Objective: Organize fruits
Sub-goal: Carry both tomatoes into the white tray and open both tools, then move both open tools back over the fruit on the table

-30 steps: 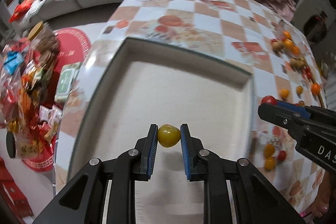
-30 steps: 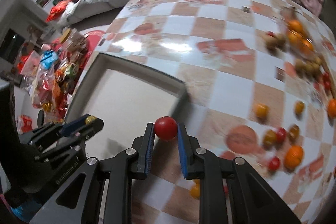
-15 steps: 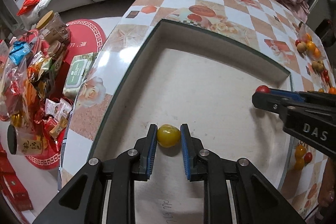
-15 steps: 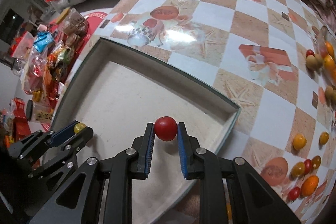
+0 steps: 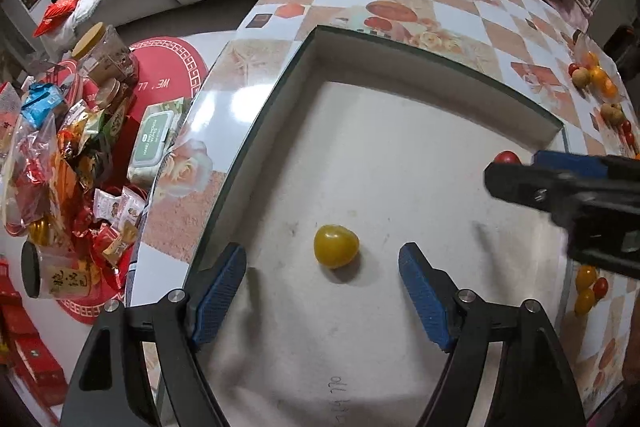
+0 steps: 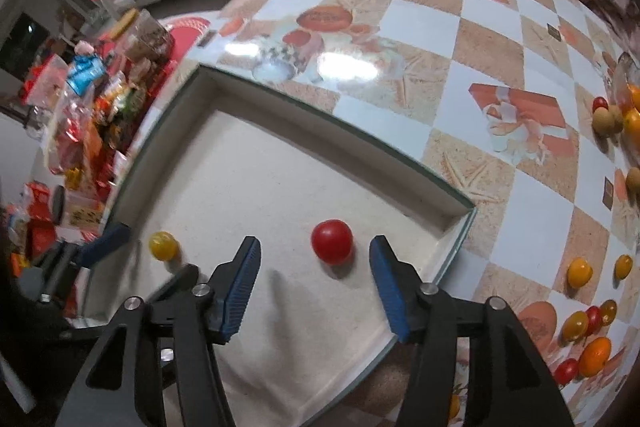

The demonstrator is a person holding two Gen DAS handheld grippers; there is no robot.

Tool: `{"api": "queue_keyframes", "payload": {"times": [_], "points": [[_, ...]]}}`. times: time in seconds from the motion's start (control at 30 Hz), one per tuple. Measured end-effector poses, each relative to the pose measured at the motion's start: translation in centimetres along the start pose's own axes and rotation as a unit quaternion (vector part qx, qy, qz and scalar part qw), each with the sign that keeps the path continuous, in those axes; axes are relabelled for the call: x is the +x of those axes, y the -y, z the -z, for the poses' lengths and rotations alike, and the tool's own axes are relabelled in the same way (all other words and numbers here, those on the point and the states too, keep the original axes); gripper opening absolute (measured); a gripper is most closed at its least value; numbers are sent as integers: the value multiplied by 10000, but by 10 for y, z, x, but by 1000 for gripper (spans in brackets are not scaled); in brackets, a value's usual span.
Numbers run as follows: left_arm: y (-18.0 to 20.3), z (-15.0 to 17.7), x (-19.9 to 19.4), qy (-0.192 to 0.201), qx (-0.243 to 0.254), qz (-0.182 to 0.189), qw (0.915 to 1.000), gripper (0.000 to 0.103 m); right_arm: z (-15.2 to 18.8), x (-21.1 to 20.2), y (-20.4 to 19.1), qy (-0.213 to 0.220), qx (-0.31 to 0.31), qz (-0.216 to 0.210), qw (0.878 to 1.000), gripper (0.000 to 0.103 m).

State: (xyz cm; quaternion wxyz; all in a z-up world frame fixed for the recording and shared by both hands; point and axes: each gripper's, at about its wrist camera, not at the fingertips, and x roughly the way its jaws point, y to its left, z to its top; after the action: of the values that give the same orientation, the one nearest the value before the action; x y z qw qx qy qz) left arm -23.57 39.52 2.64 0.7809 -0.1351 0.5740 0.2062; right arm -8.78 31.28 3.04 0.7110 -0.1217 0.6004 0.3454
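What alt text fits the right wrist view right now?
The right gripper, fingers just opened, straddles a red tomato resting free on the tray floor. A yellow tomato lies left by the left gripper; more fruit is scattered on the checkered table.

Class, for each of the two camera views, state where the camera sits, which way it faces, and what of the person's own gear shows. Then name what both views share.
Left wrist: sits on the left gripper, facing steeply down into the tray at the yellow tomato; its blue fingers show, just opened, nothing gripped.
Right wrist: sits on the right gripper, facing down at the red tomato; its fingers have just opened too.
Shared: tray, both tomatoes, each other's gripper, checkered table.
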Motion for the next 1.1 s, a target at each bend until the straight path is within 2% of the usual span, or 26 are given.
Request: {"api": "queue_keyframes", "payload": {"times": [0.03,0.13,0.4,0.63,0.8,0.93,1.1], "points": [[1,0,-1,6,14,4,10000,79,0,-7,2,84,41,-10,10000,73],[11,0,-9,28,133,25,9999,79,6,-27,11,316,179,-12,9993,77],[63,4,-43,267,675,318,9969,79,47,-66,64,474,833,304,9949,77],[122,19,-69,307,1204,713,9897,79,112,-88,125,246,1528,737,9852,77],[160,33,-76,257,1509,869,9844,79,144,-89,156,65,1914,854,9778,77],[182,42,-69,77,1570,899,9835,79,155,-86,169,-9,2056,807,9753,77],[196,50,-50,-123,1408,752,9871,79,157,-80,177,-19,2116,690,9749,77]]}}
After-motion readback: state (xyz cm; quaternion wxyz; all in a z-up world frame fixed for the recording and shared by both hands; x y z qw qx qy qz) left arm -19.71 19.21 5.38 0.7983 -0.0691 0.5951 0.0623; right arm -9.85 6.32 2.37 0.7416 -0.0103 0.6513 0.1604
